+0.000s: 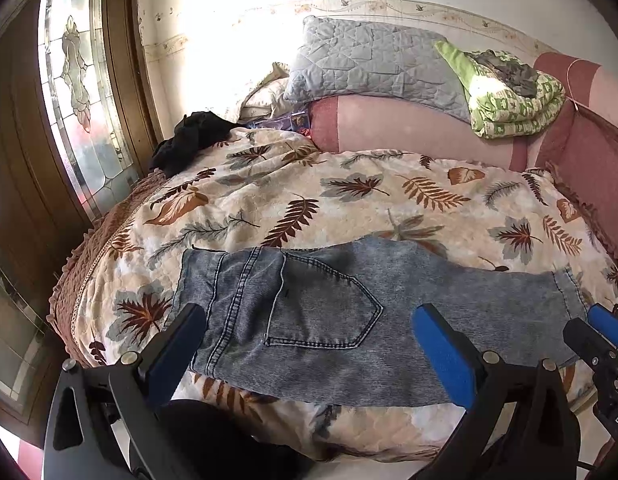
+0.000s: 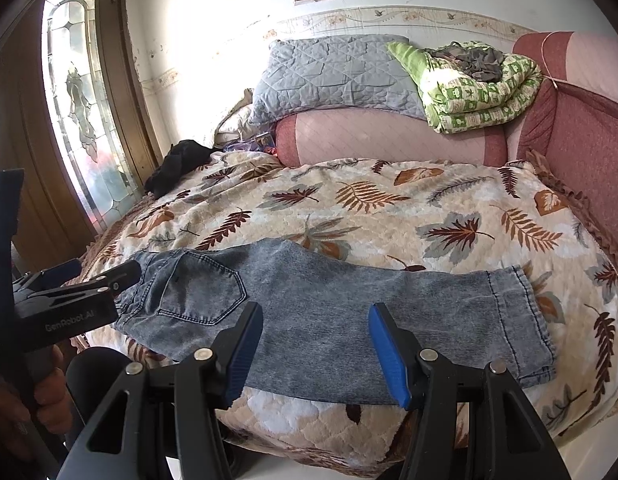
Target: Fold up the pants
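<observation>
Pants (image 1: pixel 309 320) lie on a leaf-print bedspread (image 1: pixel 349 208) by a stained-glass door (image 1: pixel 77 92); both grippers' jaws wide.

I see hard daylight through the glass door (image 1: pixel 75 92), wall (image 2: pixel 213 40) blown out white, fisheye bending edges, dark corner vignetting, focus sharp

Pants (image 1: pixel 329 320) (image 2: pixel 309 312): grey-blue acid-washed denim, folded lengthwise so one leg lies on the other, lying flat on the near part of the bed, across the lower middle of both frames. Waistband end at frame left, back patch pocket facing up beside it; hemmed cuff end at frame right. Near long edge lies close to the bed's front edge; fabric mostly smooth, slight creasing near the seat.
</observation>
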Available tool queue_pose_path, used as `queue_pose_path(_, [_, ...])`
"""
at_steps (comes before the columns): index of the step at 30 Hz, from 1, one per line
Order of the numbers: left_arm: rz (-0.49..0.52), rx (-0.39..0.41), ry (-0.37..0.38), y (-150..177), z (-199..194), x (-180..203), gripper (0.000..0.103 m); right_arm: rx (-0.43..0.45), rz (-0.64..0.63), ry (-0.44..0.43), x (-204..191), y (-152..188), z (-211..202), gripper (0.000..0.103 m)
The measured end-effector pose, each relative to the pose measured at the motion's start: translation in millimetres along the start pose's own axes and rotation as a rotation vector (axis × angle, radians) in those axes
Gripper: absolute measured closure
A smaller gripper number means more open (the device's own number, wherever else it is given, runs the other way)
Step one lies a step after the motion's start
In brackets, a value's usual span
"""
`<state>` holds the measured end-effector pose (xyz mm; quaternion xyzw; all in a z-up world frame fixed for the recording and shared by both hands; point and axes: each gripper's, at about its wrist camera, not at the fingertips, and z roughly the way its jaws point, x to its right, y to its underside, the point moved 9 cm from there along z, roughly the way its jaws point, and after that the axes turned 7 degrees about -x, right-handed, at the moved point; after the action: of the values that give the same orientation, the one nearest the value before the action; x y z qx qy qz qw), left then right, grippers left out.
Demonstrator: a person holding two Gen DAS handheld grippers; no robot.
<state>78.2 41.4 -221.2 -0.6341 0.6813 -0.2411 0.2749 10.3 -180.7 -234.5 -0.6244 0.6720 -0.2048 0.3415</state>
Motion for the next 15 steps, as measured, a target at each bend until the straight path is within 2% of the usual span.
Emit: queue_pose_path(15, [0.005, -0.002, 0.001, 0.6, 1.1, 0.0, 0.0, -0.01, -0.005, -0.001, -1.7, 2.7, 3.3, 0.044])
